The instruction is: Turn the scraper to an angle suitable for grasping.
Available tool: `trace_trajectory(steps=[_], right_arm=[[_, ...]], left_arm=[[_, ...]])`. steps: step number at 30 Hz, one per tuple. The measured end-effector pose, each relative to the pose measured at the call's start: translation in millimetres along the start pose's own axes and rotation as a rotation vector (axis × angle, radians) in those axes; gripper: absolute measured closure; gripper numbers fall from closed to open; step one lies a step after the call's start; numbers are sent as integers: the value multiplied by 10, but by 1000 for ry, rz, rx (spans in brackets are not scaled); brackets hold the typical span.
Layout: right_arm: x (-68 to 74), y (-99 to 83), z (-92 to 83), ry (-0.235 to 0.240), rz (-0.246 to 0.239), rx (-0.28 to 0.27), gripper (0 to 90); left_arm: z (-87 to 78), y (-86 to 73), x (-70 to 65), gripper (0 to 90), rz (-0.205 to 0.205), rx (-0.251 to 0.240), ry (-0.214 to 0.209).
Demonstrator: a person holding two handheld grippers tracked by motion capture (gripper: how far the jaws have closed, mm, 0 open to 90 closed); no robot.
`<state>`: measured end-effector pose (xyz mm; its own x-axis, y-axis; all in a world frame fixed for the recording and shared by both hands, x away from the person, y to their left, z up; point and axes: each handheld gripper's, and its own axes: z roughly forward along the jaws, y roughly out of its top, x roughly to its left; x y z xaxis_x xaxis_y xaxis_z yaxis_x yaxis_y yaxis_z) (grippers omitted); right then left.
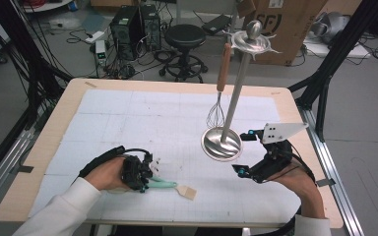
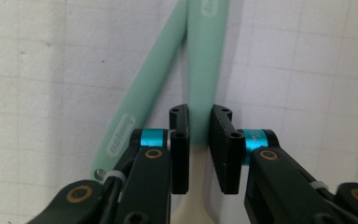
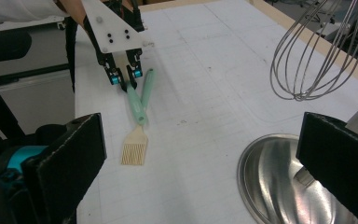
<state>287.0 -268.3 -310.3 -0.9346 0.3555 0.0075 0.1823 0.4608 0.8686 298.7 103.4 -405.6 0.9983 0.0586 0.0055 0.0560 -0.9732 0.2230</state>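
Near the counter's (image 1: pixel 44 142) front-left edge, the left hand-held gripper (image 2: pixel 199 140) pinches a smooth mint-green utensil handle (image 2: pixel 205 70); a second handle (image 2: pixel 142 100) and a cream brush (image 3: pixel 135 148) lie alongside. The right hand-held gripper (image 1: pixel 244 153), jaws spread wide, flanks the steel stand's (image 1: pixel 221 142) round base, wire whisk (image 1: pixel 216 115) hanging.
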Motion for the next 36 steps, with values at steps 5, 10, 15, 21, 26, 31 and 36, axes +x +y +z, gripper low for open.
trace_trajectory(steps=[5,10,15,21,26,31,36], right_arm=[[10,21,-9,1,-8,1,2],[14,46,-43,-4,-17,-3,2],[26,62,-53,-8,-19,-3,2],[35,85,-59,-6,-23,0,2],[39,102,-63,-7,-26,-3,2],[30,103,-71,-14,-26,-5,2],[27,105,-84,-14,-27,-5,2]], left_arm=[[-17,-29,2,798,36,-15,-5],[-102,-69,8,799,55,-75,-4],[-243,-118,11,799,34,-150,-11],[-402,-189,10,799,10,-246,-22],[-541,-240,20,799,-1,-325,-7],[-652,-281,40,799,-14,-388,2],[-742,-305,57,799,-23,-438,13]])
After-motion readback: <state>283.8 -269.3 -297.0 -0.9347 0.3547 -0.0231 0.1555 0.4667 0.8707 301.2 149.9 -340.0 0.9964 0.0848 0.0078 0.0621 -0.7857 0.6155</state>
